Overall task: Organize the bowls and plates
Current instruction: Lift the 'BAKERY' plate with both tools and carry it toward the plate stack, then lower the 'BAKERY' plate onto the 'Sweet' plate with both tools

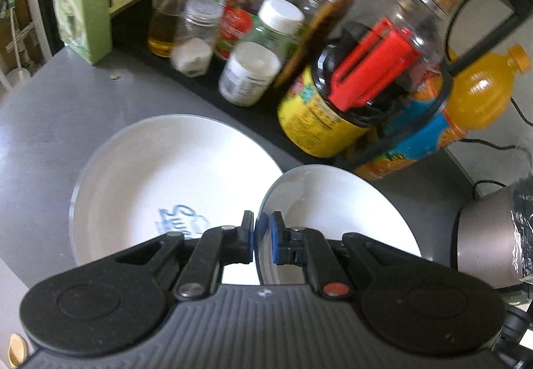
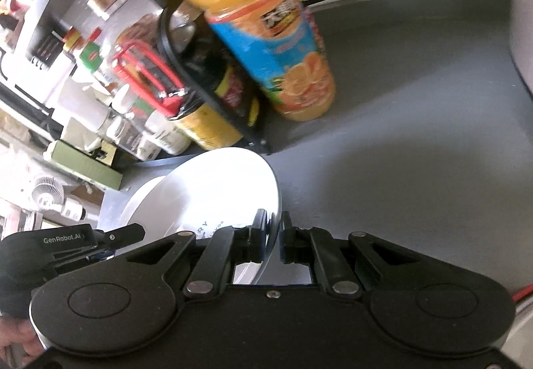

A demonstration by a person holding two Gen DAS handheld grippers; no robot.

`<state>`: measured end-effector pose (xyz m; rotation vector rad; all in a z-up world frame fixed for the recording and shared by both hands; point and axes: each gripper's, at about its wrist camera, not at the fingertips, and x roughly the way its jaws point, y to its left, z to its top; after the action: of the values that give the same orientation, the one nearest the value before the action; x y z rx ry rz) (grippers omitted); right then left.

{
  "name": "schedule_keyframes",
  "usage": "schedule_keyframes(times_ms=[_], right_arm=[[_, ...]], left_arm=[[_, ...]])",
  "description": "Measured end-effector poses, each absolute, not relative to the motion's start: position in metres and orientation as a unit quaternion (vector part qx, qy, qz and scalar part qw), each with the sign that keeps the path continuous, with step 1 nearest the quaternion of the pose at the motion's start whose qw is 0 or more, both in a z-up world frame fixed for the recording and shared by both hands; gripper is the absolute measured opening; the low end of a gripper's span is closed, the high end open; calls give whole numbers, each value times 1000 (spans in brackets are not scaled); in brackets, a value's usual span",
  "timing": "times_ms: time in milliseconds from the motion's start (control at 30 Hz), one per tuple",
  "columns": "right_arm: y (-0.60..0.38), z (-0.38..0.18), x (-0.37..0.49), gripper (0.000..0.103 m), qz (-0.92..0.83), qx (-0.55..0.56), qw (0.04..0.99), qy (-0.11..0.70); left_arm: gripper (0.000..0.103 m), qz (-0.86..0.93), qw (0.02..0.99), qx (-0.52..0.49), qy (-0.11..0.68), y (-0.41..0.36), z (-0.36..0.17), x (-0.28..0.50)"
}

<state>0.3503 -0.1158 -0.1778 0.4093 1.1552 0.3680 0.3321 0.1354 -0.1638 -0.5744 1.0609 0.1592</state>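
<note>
Two grippers, left and right, fingers clamping one bowl's rim, juice bottle near.

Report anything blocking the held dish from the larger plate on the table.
Nothing visible does. The held dish, pinched by the left tool and right tool, overlaps the larger plate, whose face is bare.
</note>
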Motion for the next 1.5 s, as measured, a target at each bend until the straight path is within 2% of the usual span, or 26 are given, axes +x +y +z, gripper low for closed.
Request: schedule_keyframes(times_ms=[800, 1500], right_arm=[[-39, -190, 344, 8, 200, 157, 792, 555], [-18, -204, 342, 9, 194, 122, 790, 568]], left_arm=[[9, 120, 802, -281, 514, 206, -187, 309], [10, 126, 791, -275, 532, 218, -207, 309]])
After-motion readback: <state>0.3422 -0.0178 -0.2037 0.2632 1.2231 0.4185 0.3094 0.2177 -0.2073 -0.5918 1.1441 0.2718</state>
